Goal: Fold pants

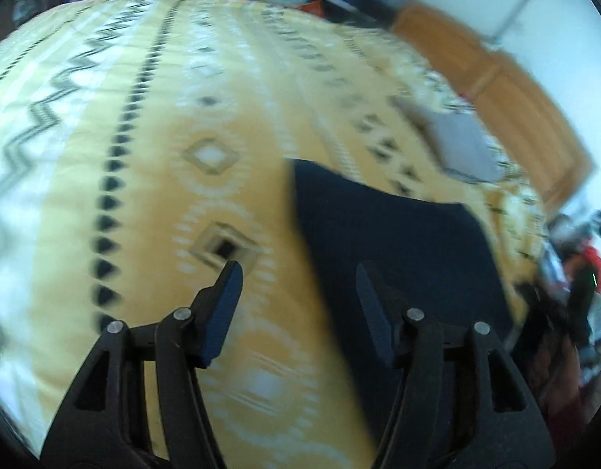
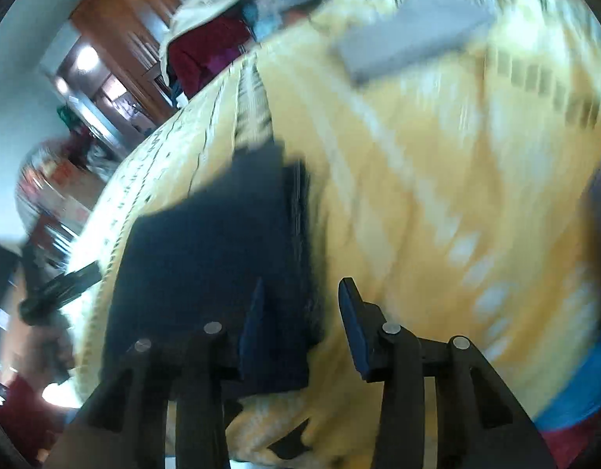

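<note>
Left wrist view: left tongs [image 1: 298,269] stood apart, nothing between them | folded dark navy pants [image 1: 398,242] lay at centre right on the yellow patterned bedspread [image 1: 152,195] | grey folded item [image 1: 464,144] at upper right | right wrist view: right tongs [image 2: 302,287] stood apart above the pants' [image 2: 206,250] edge, gripping nothing.

My left gripper [image 1: 298,269]: matte black plastic linkage arms, each pinned with round silver rivets, ending in flat dark navy pads [image 1: 224,312]. My right gripper [image 2: 300,289] is built alike: black arms, silver rivets, navy pads [image 2: 353,324]. At 8 o'clock in the right wrist view, a maroon sleeve [image 2: 15,414].
</note>
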`<action>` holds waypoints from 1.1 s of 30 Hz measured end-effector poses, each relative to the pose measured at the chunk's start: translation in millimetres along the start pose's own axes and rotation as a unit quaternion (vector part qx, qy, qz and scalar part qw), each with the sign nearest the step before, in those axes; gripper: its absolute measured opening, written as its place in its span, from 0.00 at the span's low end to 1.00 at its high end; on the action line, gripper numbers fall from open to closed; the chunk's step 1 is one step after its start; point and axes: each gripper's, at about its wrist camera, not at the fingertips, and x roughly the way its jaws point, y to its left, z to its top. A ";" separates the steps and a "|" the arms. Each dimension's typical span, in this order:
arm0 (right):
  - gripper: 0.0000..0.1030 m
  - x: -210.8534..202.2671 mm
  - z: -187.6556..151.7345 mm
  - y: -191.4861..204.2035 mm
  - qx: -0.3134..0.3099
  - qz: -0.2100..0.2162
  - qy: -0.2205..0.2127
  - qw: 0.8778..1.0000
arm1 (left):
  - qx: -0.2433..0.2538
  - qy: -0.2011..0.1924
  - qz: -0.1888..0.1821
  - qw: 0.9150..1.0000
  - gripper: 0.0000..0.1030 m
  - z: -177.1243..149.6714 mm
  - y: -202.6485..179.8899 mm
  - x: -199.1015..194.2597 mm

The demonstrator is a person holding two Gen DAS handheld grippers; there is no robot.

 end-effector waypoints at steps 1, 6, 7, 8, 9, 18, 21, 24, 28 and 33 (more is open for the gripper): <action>0.45 -3.8 10.6 7.4 -0.012 0.000 -0.010 1.000 | 0.014 0.002 -0.020 1.000 0.58 -4.0 -13.2 1.3; 0.40 54.1 84.7 59.0 -0.125 0.028 0.043 0.991 | 0.054 0.042 -0.101 0.993 0.58 -34.8 -74.5 24.3; 0.37 73.0 94.5 66.6 -0.152 0.014 0.061 0.986 | 0.055 0.060 -0.105 0.991 0.58 -42.7 -80.8 34.4; 0.36 96.8 103.4 72.6 -0.181 0.001 0.084 0.980 | 0.055 0.068 -0.104 0.991 0.58 -48.6 -83.5 41.6; 0.33 99.9 100.5 74.5 -0.196 -0.003 0.104 0.975 | 0.055 0.069 -0.102 0.991 0.59 -53.6 -84.1 45.8; 0.34 125.1 80.2 32.1 -0.177 -0.048 0.130 0.974 | 0.044 0.070 -0.121 0.989 0.60 -51.8 -80.2 60.6; 0.35 108.6 80.7 42.5 -0.194 -0.058 0.102 0.974 | 0.046 0.074 -0.117 0.989 0.60 -55.1 -78.8 58.6; 0.35 69.3 75.7 61.2 -0.224 -0.049 0.064 0.971 | 0.055 0.076 -0.100 0.990 0.60 -57.6 -83.1 58.1; 0.35 29.6 44.5 81.4 -0.259 -0.042 0.078 0.962 | 0.060 0.081 -0.073 0.992 0.62 -57.5 -92.1 61.3; 0.35 18.8 -22.4 85.5 -0.289 -0.049 0.124 0.948 | 0.081 0.081 -0.051 0.992 0.67 -62.8 -97.2 61.1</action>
